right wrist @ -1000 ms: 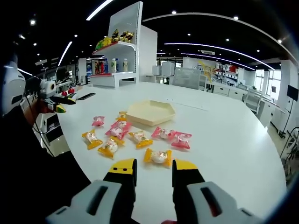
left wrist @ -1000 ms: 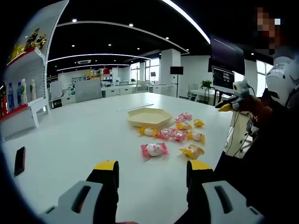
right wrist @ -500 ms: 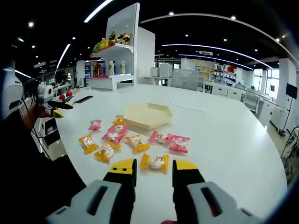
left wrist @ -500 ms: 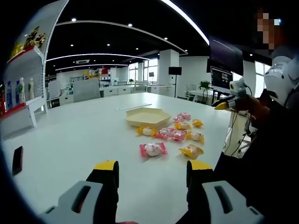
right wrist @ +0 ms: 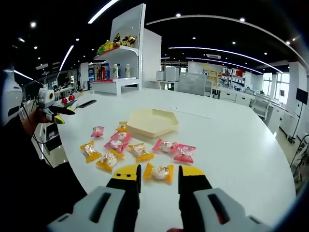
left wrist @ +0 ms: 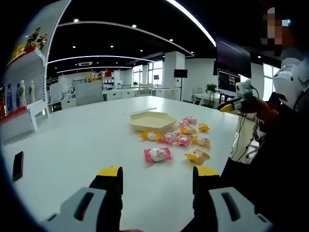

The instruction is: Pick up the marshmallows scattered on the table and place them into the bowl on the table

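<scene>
Right gripper jaws apart, straddling yellow marshmallow; bowl at 12 o'clock. Left gripper jaws apart, empty.

Curved white ceiling light strips and small round recessed spotlights light the office brightly and evenly, leaving a soft sheen on the glossy white table ahead of both tongs. Shadows under the wrapped sweets are faint. Fisheye distortion bends shelves and ceiling lines toward the edges; distant desks look soft, and nearby detail stays fairly sharp.
</scene>
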`<state>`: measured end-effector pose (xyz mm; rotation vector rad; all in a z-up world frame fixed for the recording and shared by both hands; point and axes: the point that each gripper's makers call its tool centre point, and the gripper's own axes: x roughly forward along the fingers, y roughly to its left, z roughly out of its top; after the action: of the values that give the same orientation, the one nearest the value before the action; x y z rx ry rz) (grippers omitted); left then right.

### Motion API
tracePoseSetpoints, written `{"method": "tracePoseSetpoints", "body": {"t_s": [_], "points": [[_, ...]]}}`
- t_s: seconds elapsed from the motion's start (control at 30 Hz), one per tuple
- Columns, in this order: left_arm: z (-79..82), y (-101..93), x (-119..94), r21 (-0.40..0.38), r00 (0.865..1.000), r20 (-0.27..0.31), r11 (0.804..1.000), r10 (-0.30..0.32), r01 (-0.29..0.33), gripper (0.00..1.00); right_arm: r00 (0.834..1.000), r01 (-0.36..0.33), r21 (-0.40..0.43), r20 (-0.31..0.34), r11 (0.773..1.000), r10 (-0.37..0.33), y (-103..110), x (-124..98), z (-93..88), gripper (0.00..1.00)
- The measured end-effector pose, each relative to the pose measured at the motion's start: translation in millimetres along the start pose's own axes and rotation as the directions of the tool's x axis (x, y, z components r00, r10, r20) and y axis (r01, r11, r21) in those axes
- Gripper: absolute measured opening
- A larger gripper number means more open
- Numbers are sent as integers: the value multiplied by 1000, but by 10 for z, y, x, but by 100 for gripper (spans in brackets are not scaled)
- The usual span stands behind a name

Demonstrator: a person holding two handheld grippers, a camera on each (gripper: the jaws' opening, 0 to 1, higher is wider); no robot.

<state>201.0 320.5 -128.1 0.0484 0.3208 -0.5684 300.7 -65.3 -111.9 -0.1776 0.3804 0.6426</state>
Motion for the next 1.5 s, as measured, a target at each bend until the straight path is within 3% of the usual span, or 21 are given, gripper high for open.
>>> {"method": "tracePoseSetpoints", "body": {"t_s": [0.77,1.5], "points": [[20,-11,-18,6,1000,2,1000,0,0,58,1000,28,-6,-13,1000,-28,-133,85,52,31],[-24,-43,3,1,1000,-7,1000,-11,11,57,1000,11,-3,-29,1000,-11,-173,283,75,31]]}}
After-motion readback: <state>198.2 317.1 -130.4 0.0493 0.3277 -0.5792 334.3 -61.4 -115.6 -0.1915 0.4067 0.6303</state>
